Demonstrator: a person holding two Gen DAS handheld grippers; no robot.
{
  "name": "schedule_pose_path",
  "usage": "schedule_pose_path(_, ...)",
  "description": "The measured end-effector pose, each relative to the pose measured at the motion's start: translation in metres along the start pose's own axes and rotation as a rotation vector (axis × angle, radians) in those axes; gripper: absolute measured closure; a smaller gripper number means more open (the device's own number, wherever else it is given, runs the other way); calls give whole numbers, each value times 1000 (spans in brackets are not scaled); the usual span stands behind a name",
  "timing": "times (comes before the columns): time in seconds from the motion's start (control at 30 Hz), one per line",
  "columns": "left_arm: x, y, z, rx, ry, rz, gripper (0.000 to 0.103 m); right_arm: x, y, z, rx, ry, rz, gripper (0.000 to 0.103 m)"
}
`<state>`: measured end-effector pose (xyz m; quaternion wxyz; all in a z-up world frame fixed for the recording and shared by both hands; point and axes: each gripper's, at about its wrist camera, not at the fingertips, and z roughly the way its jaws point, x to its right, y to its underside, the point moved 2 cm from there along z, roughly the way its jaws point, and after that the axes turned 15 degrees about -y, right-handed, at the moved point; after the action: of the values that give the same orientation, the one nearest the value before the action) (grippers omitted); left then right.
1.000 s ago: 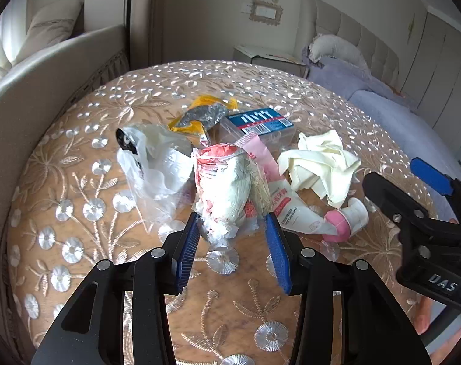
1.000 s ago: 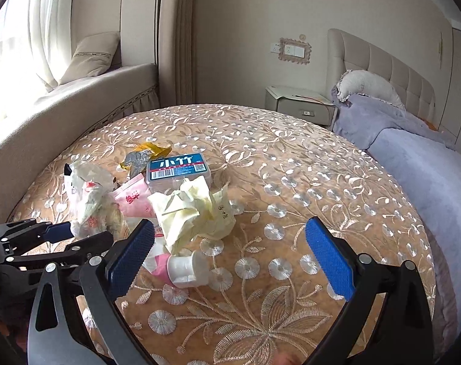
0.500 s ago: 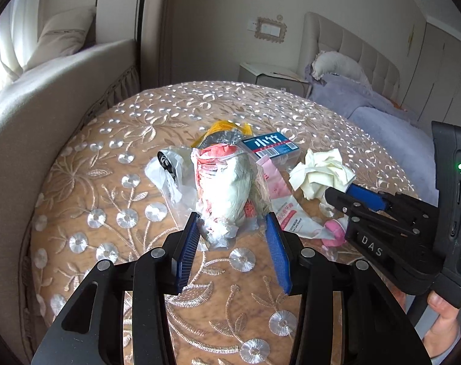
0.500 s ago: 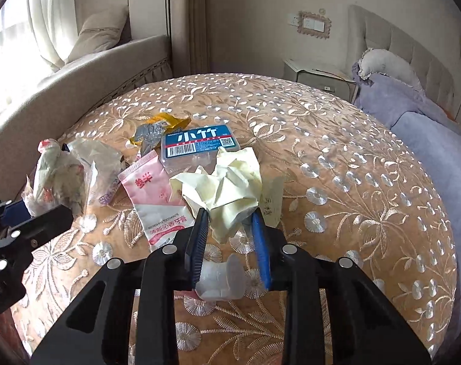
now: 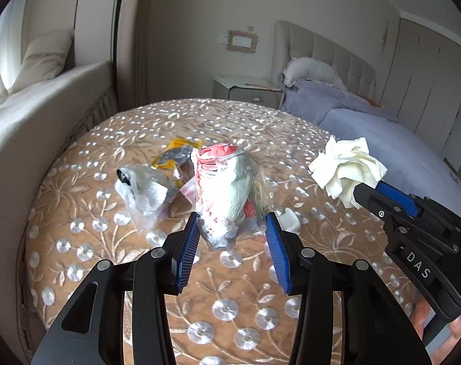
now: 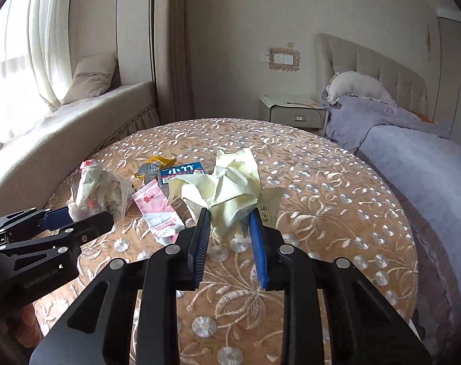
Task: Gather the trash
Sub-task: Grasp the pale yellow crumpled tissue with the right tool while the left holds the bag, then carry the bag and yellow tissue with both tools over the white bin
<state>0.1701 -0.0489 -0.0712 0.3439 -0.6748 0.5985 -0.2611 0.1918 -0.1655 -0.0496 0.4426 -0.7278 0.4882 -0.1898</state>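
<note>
We see the left gripper (image 5: 232, 237) clamped on a crinkled clear plastic bag stuffed with white and red wrappers (image 5: 230, 194); its ribbed blue pads (image 5: 187, 252) press the bag's twisted lower end, and the bundle appears raised off the cloth. The right gripper (image 6: 230, 231) is clamped on a crumpled pale-yellow paper wad (image 6: 227, 188), whose stiff creased folds fan out above the pads; in the left wrist view that wad (image 5: 347, 167) appears held well above the surface.

On the counter (image 6: 321, 200), a round top under a tan cloth embroidered with shiny silver flowers and vines, we find more litter near the far left part: a limp translucent plastic bag with a black end (image 5: 142, 188), a flattened yellow and silver foil wrapper (image 5: 175, 155), a pink and white printed sachet (image 6: 158, 210) lying flat, and a clear rectangular packet with a blue and white label (image 6: 180, 172) just behind the sachet. A cream paper slip with dark handwriting (image 6: 270, 203) shows just to the right of the wad.

Around the counter we see a bed with a lilac blanket (image 6: 428, 167) and a tufted beige headboard (image 6: 376, 70), a pale nightstand (image 6: 291, 112), and a cushioned window seat (image 6: 63, 130) with a beige pillow (image 6: 93, 76) beside sheer curtains.
</note>
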Motion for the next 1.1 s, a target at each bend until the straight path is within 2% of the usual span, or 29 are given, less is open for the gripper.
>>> schedule_pose_path(0.47, 97, 26, -44, 48, 133, 152, 59, 48, 47, -88, 83, 136, 110, 75)
schedule_pose_path(0.83, 171, 44, -54, 30, 252, 256, 59, 90, 82, -138, 117, 247, 178, 75)
schedule_pose_path(1.1, 227, 50, -62, 38, 306, 348, 59, 121, 104, -168, 137, 320, 251, 75)
